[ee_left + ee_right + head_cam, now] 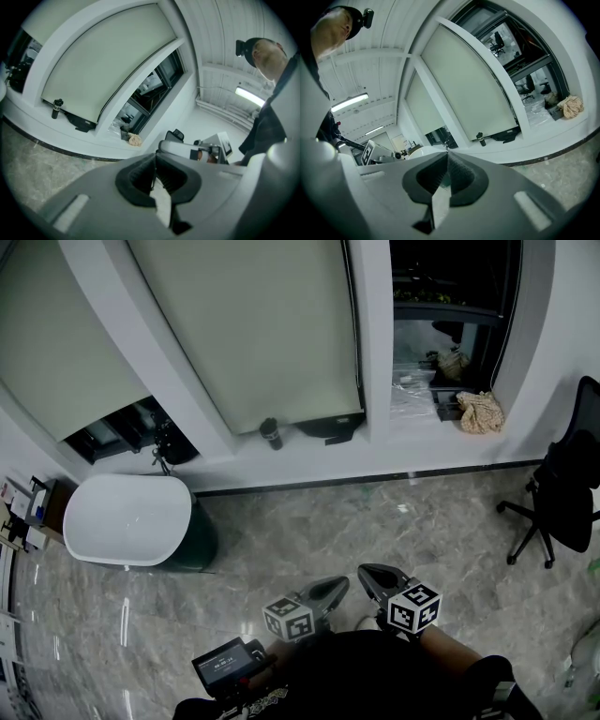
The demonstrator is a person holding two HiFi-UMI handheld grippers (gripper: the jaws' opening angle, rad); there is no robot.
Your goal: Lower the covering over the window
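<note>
A grey marble floor (328, 521) runs up to a white window sill (309, 451), with a white tub (122, 519) at the left and a black office chair (562, 493) at the right. The left tool (339, 585) and right tool (367, 573) sit side by side close to the person's body, tips toward the window, jaws pressed together on nothing. The middle blind (262, 324) hangs vertically, its bottom edge just above the sill beside a dark bottle (270, 433).

The grey marbled floor (309, 531) carries a white oval tub (122, 518) at its left edge, a black office chair (562, 493) at its right.
</note>
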